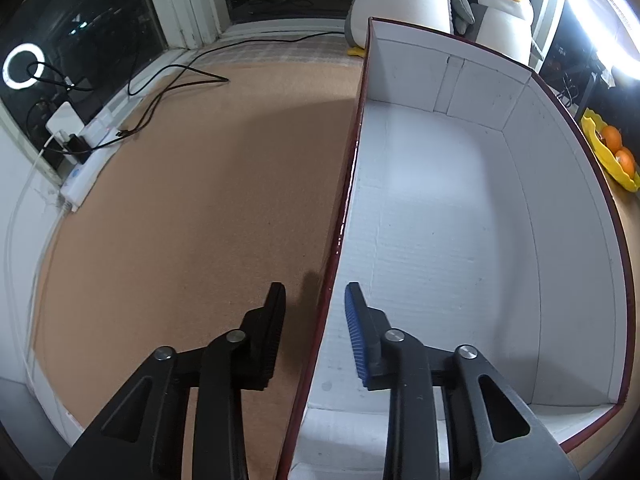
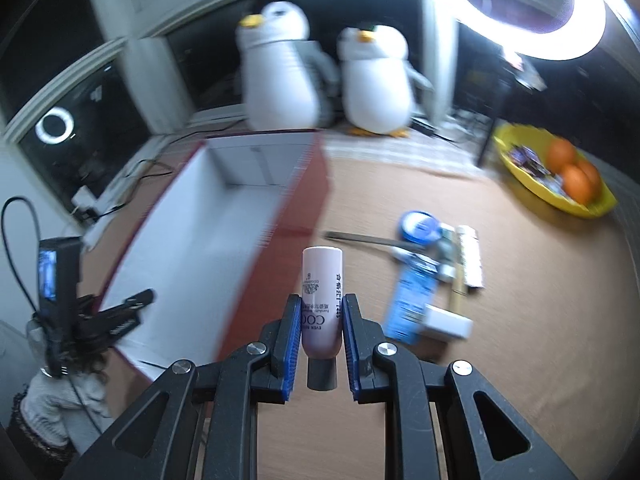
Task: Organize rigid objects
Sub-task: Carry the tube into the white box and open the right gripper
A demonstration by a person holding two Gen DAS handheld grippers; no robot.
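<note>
Left wrist view: the left gripper straddles the near left wall of an open cardboard box with a dark red outside and a white inside; one finger stands outside over the cork-brown tabletop, the other inside, with a visible gap on each side of the wall, so the pads do not press it. The box floor is bare. Two white plush penguins stand beyond its far end; a yellow bowl of oranges lies at far right.

Right wrist view (blurred): the right gripper clamps a pale pink cylindrical bottle with a dark cap, cap nearest the camera, above the tabletop just right of the box. Right of it lies a cluster of small items: a blue round tin, a blue carton, a white block.
</note>
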